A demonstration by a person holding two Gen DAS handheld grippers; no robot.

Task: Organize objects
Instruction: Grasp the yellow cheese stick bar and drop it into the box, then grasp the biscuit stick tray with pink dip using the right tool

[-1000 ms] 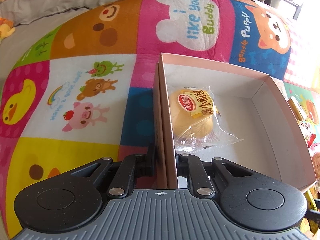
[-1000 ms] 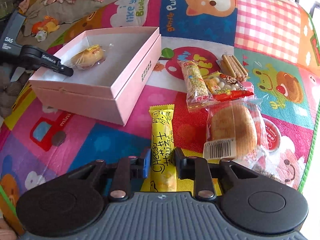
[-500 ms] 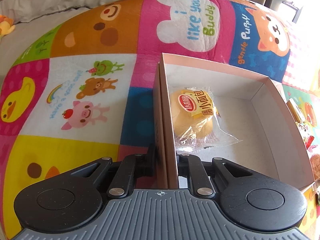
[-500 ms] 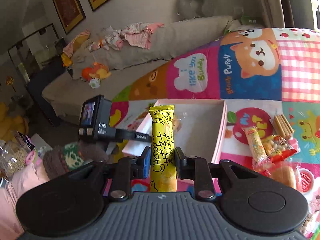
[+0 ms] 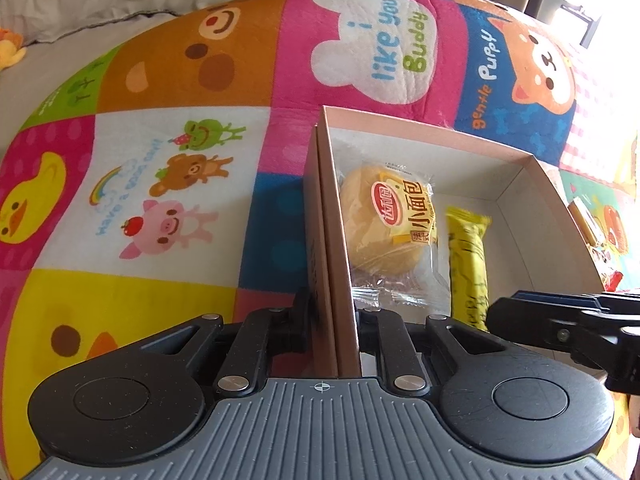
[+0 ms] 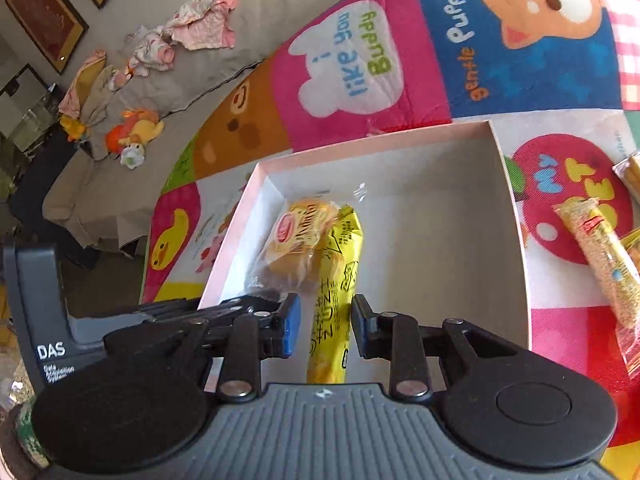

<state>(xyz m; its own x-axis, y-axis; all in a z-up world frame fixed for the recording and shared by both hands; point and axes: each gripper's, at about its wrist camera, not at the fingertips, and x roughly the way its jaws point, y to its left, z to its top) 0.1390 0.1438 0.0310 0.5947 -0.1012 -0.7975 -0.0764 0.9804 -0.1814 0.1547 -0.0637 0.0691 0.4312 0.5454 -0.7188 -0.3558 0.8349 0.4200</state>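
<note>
2 snacks in box: my wrapped bun [image 5: 386, 226] and yellow cheese stick [image 6: 338, 280] lie side by side inside the pink box [image 6: 516, 240].
Right gripper [image 6: 322, 330]: my jaws are spreading, pads clear of the stick between them.
Left gripper [image 5: 332, 322]: I pinch the box's wall, though these jaws are easing apart.
Mat [image 5: 168, 208]: other snacks lie outside.
</note>
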